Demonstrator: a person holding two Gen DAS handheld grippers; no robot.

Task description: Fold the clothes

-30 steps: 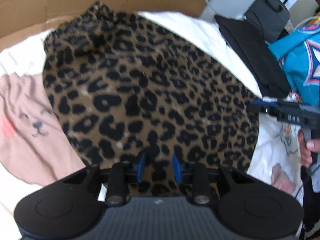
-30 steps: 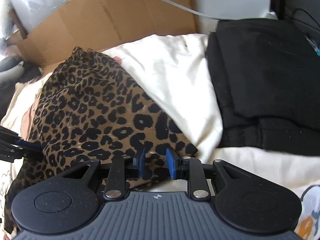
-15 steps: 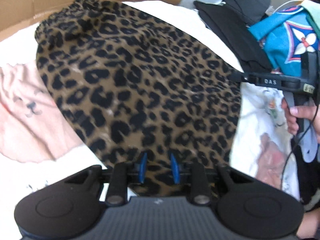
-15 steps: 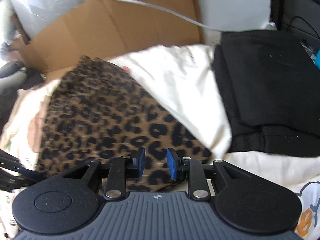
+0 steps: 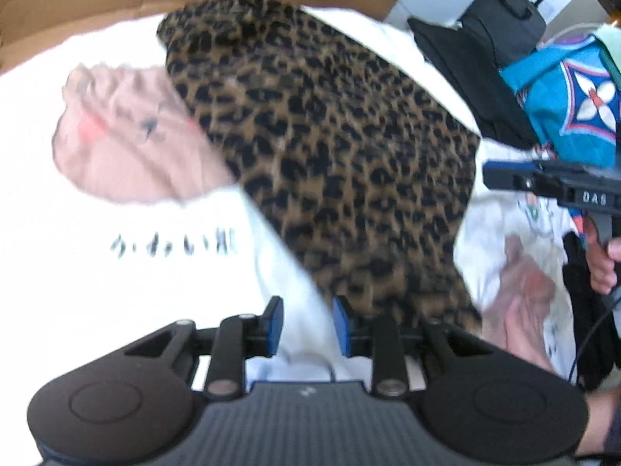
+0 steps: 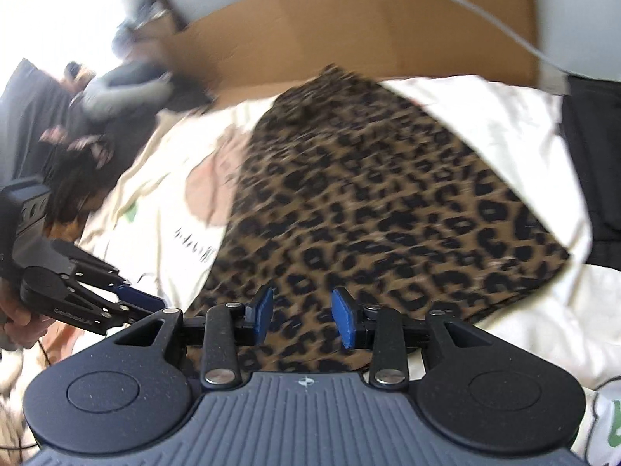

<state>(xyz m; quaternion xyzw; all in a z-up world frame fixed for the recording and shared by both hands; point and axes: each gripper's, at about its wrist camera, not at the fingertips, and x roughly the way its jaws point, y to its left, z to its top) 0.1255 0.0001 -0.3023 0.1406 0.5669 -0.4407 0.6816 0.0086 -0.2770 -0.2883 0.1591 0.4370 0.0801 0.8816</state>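
1. The leopard-print garment [image 6: 372, 209] is lying spread flat over a white printed cloth [image 5: 116, 272], beside a black folded pile [image 5: 465, 77].
2. The right tongs [image 6: 302, 316] are being opened just above its near hem; nothing is being pinched between them.
3. The left tongs [image 5: 306, 326] are being held apart over the white cloth, at the garment's edge, gripping nothing.
4. The step in hand is judged to be a release after laying out; next, an edge is likely to be gripped for folding over.
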